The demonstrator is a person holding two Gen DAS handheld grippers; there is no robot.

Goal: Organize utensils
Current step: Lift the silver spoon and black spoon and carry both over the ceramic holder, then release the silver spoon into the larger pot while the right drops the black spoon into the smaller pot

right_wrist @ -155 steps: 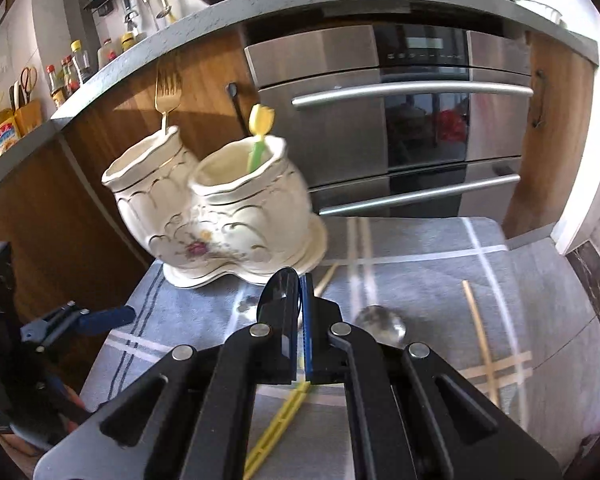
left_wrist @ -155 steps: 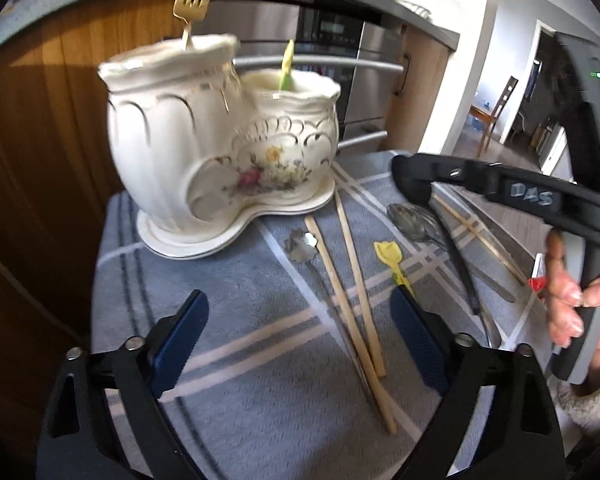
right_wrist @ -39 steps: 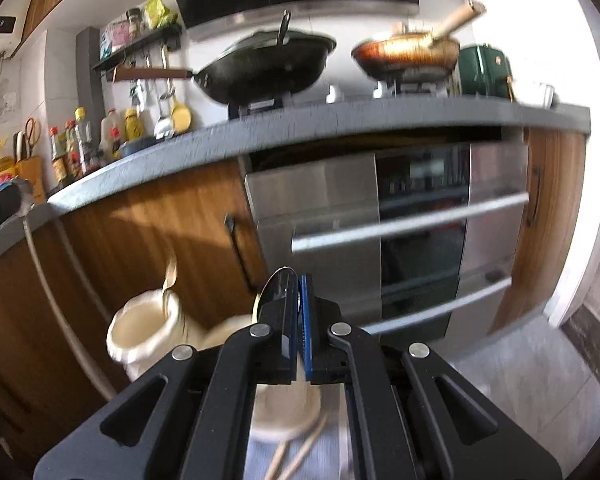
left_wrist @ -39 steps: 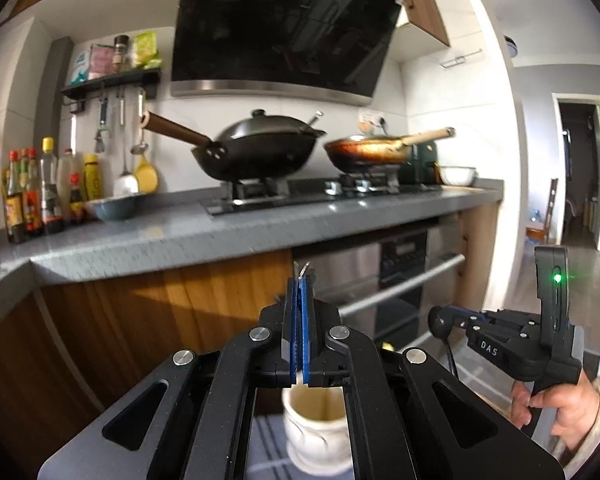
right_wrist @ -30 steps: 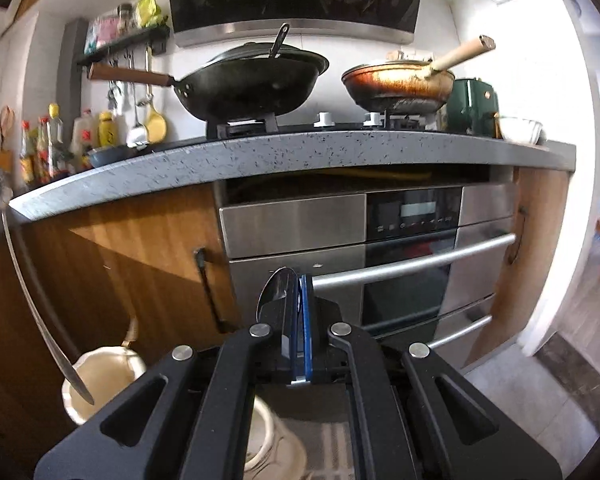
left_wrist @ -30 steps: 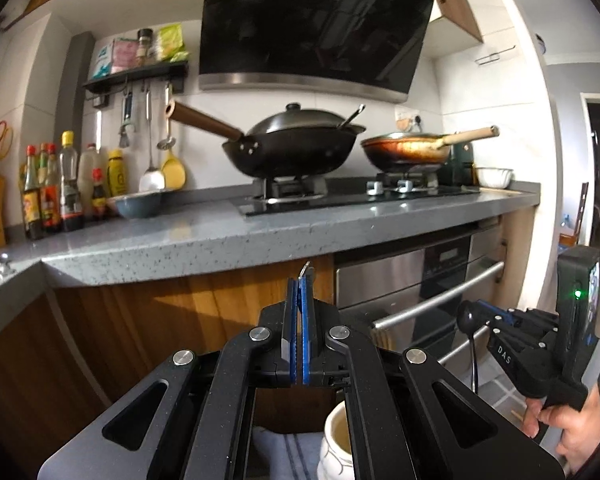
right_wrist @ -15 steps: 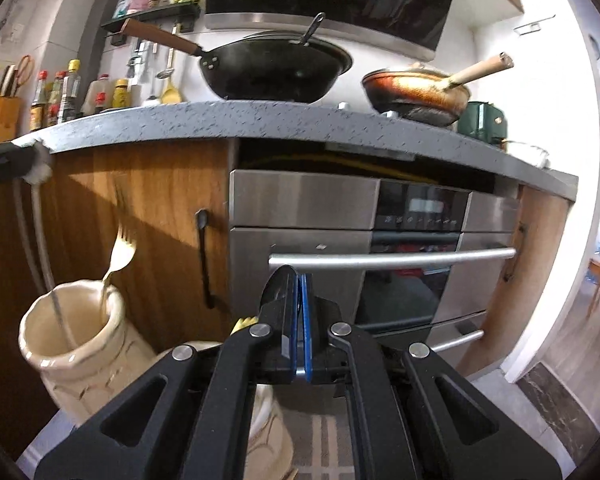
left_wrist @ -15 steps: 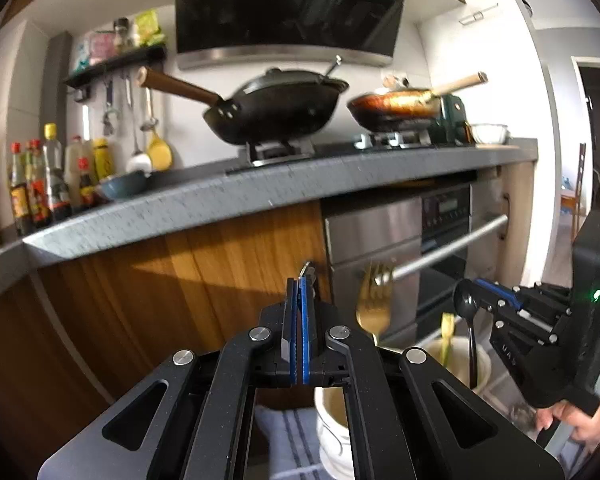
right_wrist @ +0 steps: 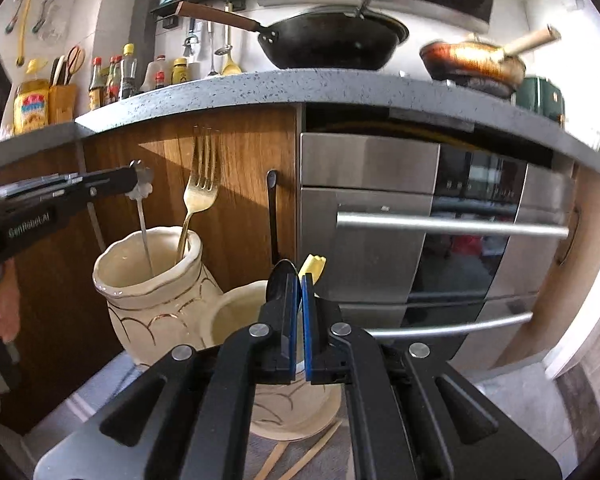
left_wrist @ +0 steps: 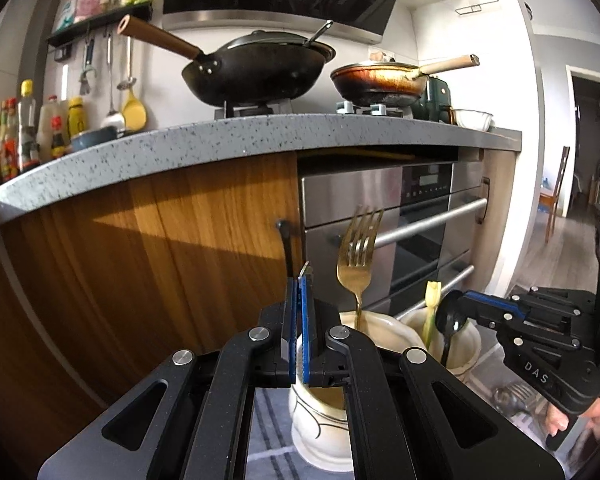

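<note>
Both grippers have sunk toward the ceramic holder [right_wrist: 148,280], left gripper [left_wrist: 299,304] jaws clamped on a flower-topped pick [right_wrist: 140,188], right gripper [right_wrist: 298,304] on a black spoon [left_wrist: 450,320], ready to drop in.

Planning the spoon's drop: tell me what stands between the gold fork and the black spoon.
In the left wrist view, a yellow-tipped utensil stands between the gold fork and the black spoon, upright in the shorter cup.

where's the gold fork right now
The gold fork stands tines-up in the taller pot of the ceramic holder, on the left in the right wrist view, beside the thin utensil that the left gripper holds.
</note>
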